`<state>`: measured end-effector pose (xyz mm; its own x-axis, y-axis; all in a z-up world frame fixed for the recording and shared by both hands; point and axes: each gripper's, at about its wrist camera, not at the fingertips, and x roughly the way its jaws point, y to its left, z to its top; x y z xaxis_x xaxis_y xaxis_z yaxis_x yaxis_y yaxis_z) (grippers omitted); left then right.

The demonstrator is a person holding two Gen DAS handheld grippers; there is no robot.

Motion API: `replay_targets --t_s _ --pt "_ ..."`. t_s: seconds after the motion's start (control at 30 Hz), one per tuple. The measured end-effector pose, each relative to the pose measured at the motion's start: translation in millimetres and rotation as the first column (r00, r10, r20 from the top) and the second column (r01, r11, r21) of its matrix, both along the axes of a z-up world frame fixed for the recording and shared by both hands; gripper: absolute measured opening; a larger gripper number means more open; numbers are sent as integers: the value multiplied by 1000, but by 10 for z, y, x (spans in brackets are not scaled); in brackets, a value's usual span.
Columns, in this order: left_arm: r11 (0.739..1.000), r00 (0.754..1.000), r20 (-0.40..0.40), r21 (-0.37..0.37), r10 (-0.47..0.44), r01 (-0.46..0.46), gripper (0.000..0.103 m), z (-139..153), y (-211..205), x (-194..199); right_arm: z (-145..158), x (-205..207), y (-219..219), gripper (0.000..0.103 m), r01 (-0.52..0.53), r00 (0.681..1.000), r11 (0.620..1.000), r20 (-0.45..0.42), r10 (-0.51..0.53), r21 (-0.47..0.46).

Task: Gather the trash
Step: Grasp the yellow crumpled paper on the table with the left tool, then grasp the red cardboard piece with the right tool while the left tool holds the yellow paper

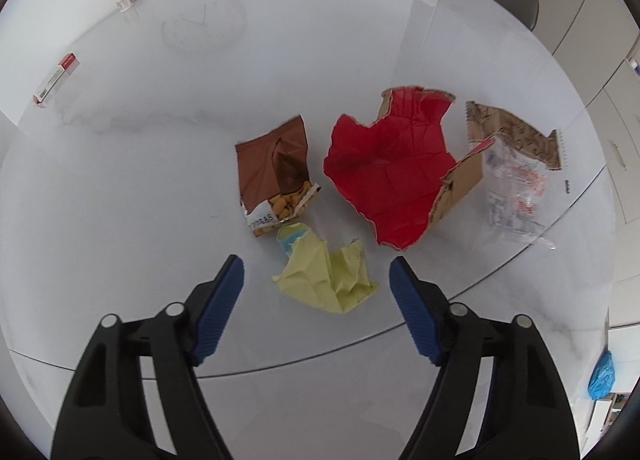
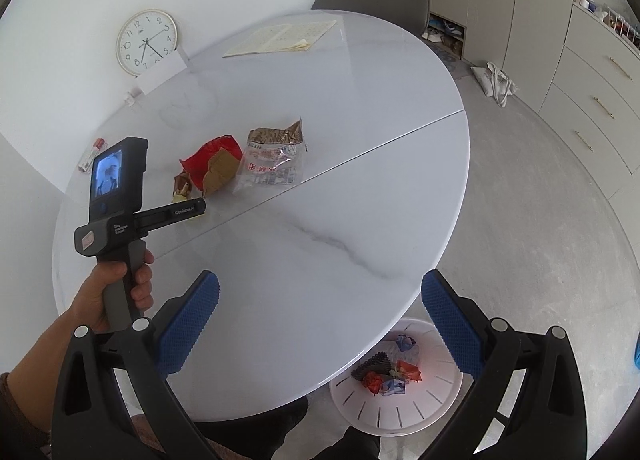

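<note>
While several scraps already lie in the white bin (image 2: pixel 396 376) beside the counter (image 2: pixel 320 244), five remain on it; left tool (image 1: pixel 316 272) spread, straddling the yellow paper (image 1: pixel 328 276) untouched; right tool (image 2: pixel 320 300) spread, empty.

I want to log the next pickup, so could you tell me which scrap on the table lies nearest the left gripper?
The crumpled yellow-green paper, lying just ahead of the open left gripper; the other scraps lie farther off.

glossy marble table (image 1: pixel 120 180), crumpled yellow paper (image 1: pixel 324 280)
</note>
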<state>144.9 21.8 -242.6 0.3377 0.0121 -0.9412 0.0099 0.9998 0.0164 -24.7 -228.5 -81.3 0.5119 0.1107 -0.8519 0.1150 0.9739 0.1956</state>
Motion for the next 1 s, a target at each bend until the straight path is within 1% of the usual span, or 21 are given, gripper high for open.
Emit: replay_targets --t_s 0.03,0.07,0.13,0.2,0.3,0.43,0.57,0.63,0.73,0.87,1.0 --pt "1000 1000 -7 -1 1 -1 67 -30 -5 17 2 9 -6 100 2 1000 1000 -2 -2 -2" --pt "1000 1000 -12 -5 1 -1 62 -48 -5 27 3 21 -13 100 3 1000 1000 -3 -3 -3" --pt "1000 1000 -2 -15 1 -1 57 -47 -3 36 0 47 -17 100 6 1000 1000 -6 -6 -5" --pt "1000 1000 3 -19 -10 10 46 -29 -10 51 -4 69 -19 100 7 1000 1000 -8 -7 -5" --pt "999 1000 2 -42 -15 15 45 -14 -4 81 -15 109 2 100 -5 1000 1000 -14 5 -6" --pt "997 1000 3 -74 -10 10 43 6 57 20 -8 165 61 100 -36 999 999 -16 35 -17" --pt "995 1000 18 -95 -3 5 43 120 166 -77 9 260 148 100 -66 998 998 -14 66 -9" --pt "995 999 33 -95 1 2 43 224 235 -125 14 338 210 100 -90 996 996 -12 90 5" --pt "997 998 56 -73 12 -8 43 390 368 -255 4 507 356 100 -133 991 991 -9 134 19" --pt "997 997 71 -69 32 -27 43 580 627 -441 -53 835 614 100 -201 979 978 -4 202 48" --pt "996 996 72 -77 56 -50 43 684 920 -628 -253 1176 930 100 -261 964 963 -25 264 71"
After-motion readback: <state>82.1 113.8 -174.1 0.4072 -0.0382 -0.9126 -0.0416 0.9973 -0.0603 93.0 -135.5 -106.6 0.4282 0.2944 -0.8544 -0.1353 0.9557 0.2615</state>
